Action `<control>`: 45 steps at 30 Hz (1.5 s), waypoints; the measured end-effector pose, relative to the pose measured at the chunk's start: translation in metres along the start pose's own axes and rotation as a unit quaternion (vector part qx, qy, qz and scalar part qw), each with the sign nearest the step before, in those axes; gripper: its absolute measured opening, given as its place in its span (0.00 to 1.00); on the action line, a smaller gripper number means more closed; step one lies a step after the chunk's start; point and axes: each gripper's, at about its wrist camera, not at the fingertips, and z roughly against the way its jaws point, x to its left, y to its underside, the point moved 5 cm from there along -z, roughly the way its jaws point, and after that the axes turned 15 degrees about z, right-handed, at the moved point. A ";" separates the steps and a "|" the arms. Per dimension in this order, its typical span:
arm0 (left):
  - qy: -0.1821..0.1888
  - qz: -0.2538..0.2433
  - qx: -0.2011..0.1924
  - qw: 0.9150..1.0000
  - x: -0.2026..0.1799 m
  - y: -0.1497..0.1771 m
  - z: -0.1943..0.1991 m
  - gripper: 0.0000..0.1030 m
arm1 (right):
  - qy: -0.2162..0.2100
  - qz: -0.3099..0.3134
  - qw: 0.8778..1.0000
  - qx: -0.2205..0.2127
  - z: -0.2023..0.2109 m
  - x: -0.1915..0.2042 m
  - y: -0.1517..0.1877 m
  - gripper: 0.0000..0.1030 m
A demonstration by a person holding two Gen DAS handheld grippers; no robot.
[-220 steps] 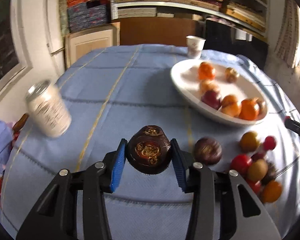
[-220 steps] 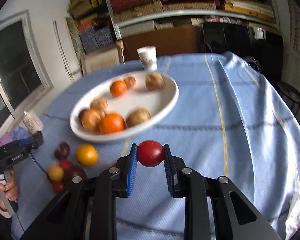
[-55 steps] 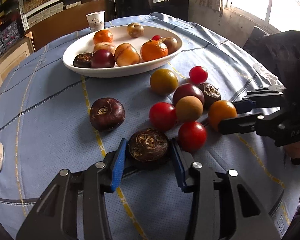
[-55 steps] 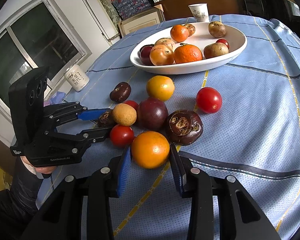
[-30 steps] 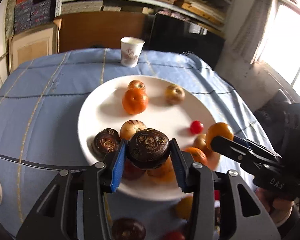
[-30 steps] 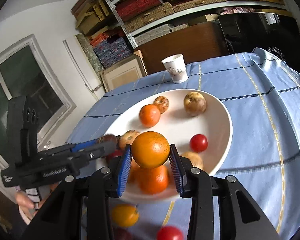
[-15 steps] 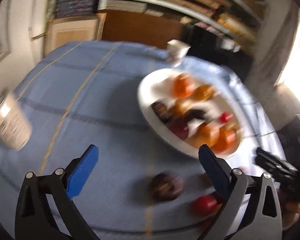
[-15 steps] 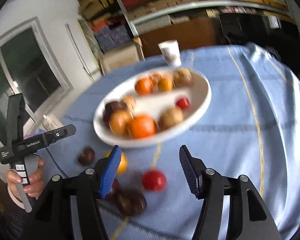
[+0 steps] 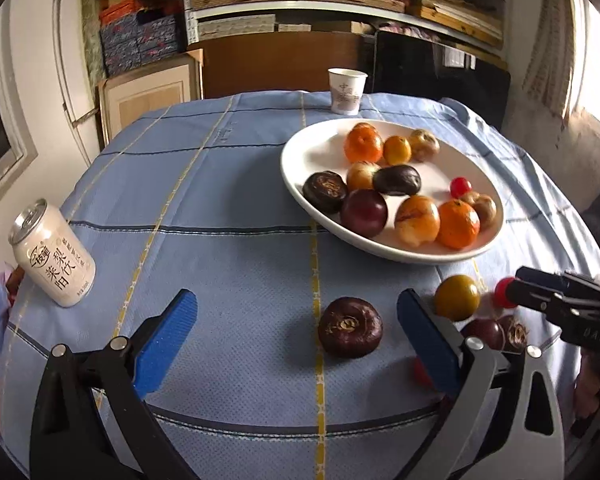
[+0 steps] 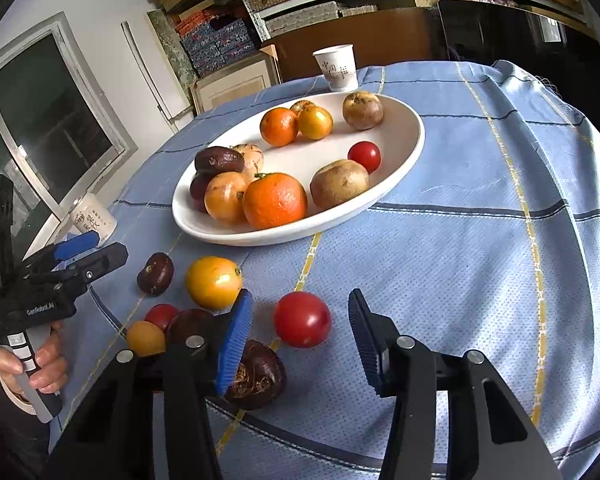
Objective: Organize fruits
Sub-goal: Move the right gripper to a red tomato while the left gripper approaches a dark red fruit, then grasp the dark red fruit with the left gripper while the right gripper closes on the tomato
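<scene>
A white oval plate (image 9: 300, 160) (image 10: 412, 136) holds several fruits: oranges, dark purple ones, brown ones and a small red one. My left gripper (image 9: 296, 340) is open and empty, with a dark purple fruit (image 9: 350, 332) lying on the cloth between its fingers. My right gripper (image 10: 300, 332) is open and empty, with a red tomato (image 10: 302, 319) lying between its fingers. Loose fruits lie beside it: a yellow-orange one (image 10: 213, 282), a dark wrinkled one (image 10: 256, 376) and several more to the left.
A drink can (image 9: 52, 254) stands at the table's left edge. A paper cup (image 9: 346, 90) stands at the far edge behind the plate. The round table wears a blue cloth (image 9: 220, 200). Shelves and boxes line the back wall.
Both grippers have let go of their fruits over the plate and pulled back low to the loose fruits on the cloth. Both now stand open around a fruit each.
</scene>
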 end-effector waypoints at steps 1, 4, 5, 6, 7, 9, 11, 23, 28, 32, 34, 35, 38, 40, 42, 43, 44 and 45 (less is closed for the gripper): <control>0.002 -0.004 0.002 1.000 -0.002 0.001 0.000 0.95 | -0.001 0.000 1.000 0.004 -0.002 0.000 0.001 0.49; 0.003 -0.012 0.005 1.000 -0.006 0.004 0.000 0.95 | -0.002 -0.001 1.000 0.012 -0.004 0.000 0.003 0.49; 0.001 -0.014 0.003 1.000 -0.006 0.004 0.000 0.95 | -0.002 -0.001 1.000 0.014 -0.005 0.000 0.003 0.49; 0.000 -0.015 0.002 1.000 -0.006 0.004 0.001 0.95 | -0.002 -0.001 1.000 0.016 -0.006 0.000 0.004 0.49; -0.002 -0.015 0.001 1.000 -0.006 0.004 0.001 0.95 | -0.001 0.000 1.000 0.016 -0.005 0.001 0.004 0.49; -0.002 -0.013 0.001 1.000 -0.004 0.004 0.001 0.95 | -0.004 0.001 1.000 0.017 -0.006 0.001 0.004 0.44; -0.002 -0.008 0.003 1.000 -0.002 0.004 0.001 0.95 | -0.003 0.000 1.000 0.017 -0.007 0.001 0.004 0.43; -0.016 0.019 0.015 1.000 0.013 0.000 -0.006 0.95 | 0.009 0.013 1.000 0.024 -0.007 0.002 0.006 0.36; -0.020 0.029 0.022 0.999 0.017 0.000 -0.009 0.95 | 0.001 0.016 1.000 0.024 -0.007 0.004 0.005 0.30; -0.019 0.028 0.029 0.999 0.017 0.001 -0.013 0.95 | 0.006 0.015 1.000 0.018 -0.003 0.003 0.004 0.29; -0.016 0.016 0.026 0.999 0.013 0.002 -0.013 0.95 | 0.006 0.006 1.000 0.012 0.000 0.000 0.003 0.29; -0.020 0.004 0.024 1.000 0.011 0.004 -0.014 0.95 | 0.007 0.005 1.000 0.013 0.000 -0.001 0.003 0.29; -0.033 -0.031 0.020 0.999 0.001 0.011 -0.018 0.95 | 0.008 0.010 1.000 0.025 -0.005 0.001 0.005 0.29; -0.027 -0.044 0.022 0.998 -0.005 0.014 -0.020 0.95 | 0.008 0.015 1.000 0.025 -0.005 0.003 0.005 0.29; -0.023 -0.049 0.022 0.998 -0.007 0.015 -0.021 0.95 | 0.008 0.017 1.000 0.025 -0.005 0.004 0.005 0.29; -0.019 -0.050 0.025 0.998 -0.008 0.015 -0.023 0.91 | 0.008 0.016 0.999 0.026 -0.005 0.003 0.005 0.29; -0.014 -0.051 0.030 0.998 -0.009 0.016 -0.025 0.87 | 0.007 0.015 1.000 0.026 -0.005 0.003 0.005 0.29; -0.010 -0.053 0.037 0.998 -0.010 0.017 -0.027 0.80 | 0.007 0.014 1.000 0.026 -0.005 0.003 0.005 0.29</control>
